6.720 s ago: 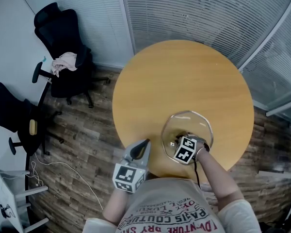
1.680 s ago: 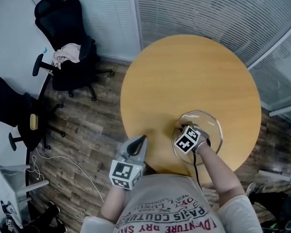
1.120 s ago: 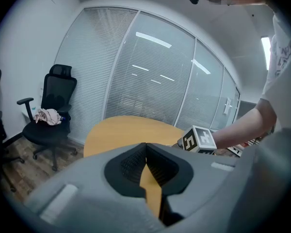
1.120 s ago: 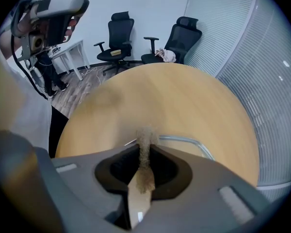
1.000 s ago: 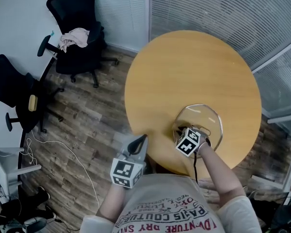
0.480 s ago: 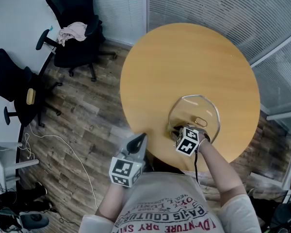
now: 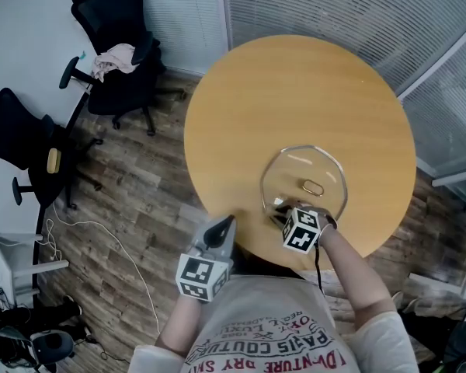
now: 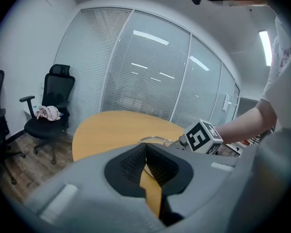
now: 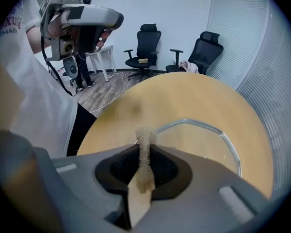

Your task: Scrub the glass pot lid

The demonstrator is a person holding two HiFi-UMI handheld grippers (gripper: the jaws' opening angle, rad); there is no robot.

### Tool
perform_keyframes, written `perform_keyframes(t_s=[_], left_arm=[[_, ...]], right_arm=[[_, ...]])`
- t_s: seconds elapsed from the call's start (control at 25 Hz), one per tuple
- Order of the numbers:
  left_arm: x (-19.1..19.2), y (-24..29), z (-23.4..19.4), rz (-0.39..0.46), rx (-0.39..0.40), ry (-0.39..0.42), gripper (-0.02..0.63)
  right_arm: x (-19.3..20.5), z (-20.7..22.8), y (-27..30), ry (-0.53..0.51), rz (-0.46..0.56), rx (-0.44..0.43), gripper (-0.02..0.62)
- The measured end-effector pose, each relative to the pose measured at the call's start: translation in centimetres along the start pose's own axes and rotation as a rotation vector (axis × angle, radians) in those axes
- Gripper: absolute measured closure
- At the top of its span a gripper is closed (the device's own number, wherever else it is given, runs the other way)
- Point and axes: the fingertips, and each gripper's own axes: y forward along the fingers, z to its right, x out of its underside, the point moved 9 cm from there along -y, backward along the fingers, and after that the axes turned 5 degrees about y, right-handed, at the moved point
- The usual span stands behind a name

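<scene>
The glass pot lid (image 7: 304, 179) lies flat on the round wooden table (image 7: 295, 92), its metal handle (image 7: 313, 186) showing in the head view. My right gripper (image 7: 283, 209) is at the lid's near-left rim, shut on a thin tan scrub pad (image 9: 145, 154) that sticks out past the jaws toward the lid (image 9: 203, 142). My left gripper (image 7: 223, 228) hangs off the table's near-left edge, shut with nothing in it. From the left gripper (image 8: 145, 148) view, the lid's rim (image 8: 155, 140) and the right gripper's marker cube (image 8: 202, 136) show ahead.
Two black office chairs (image 7: 116, 49) (image 7: 19, 150) stand on the wood floor to the left, one with a pink cloth (image 7: 113, 59) on it. Glass walls with blinds (image 7: 349, 14) run behind the table. A white cable (image 7: 101, 247) lies on the floor.
My right gripper has slid from over the lid's middle to its near-left rim, uncovering the handle. The left gripper has stayed beside the table edge.
</scene>
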Motion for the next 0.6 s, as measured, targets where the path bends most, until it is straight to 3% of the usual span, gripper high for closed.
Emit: perform_keyframes(t_s=[0.6], left_arm=[[-1.1,2.7,4.8,-0.005,0.062,0.085,0.598]], right_arm=[[6.6,-2.5,-2.4,0.074,0.047,-0.071,0.531]])
